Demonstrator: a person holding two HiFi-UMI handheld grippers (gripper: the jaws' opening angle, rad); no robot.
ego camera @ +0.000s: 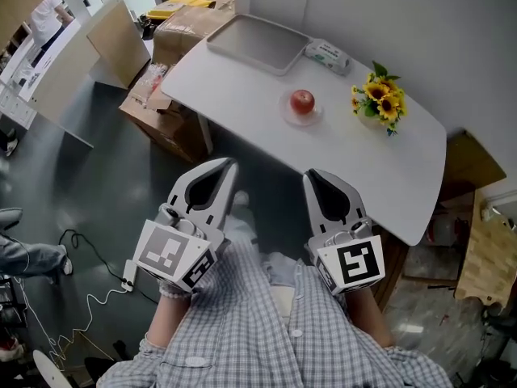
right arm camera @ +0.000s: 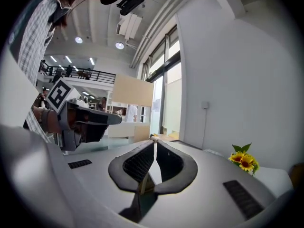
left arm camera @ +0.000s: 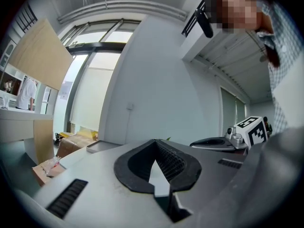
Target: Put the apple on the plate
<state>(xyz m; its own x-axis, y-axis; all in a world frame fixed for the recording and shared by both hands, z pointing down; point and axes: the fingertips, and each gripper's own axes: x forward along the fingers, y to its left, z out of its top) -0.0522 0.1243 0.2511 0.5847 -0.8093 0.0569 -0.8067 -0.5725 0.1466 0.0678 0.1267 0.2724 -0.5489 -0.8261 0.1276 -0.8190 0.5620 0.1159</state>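
As things stand: apple (ego camera: 302, 100) sits on plate (ego camera: 317, 117), mid worktop (ego camera: 242, 95); task looks done.
Left hand-held gripper (ego camera: 231, 166): clenched, empty, short of the worktop edge.
Right hand-held gripper (ego camera: 311, 175): clenched, empty, likewise short of the edge.
Step done well (judgement): keep both pairs of jaws together and clear of the edge; no nudge to the plate.
Head view only: apple, plate, gap to worktop.
Gripper views only: jaw tips meeting, nothing between; the right one shows sunflowers (right arm camera: 243, 161); neither shows the apple.

Bright, even daylight enters through tall windows (left arm camera: 88, 87), shadows are soft, and both wide-angle views curve, darkening at the corners.
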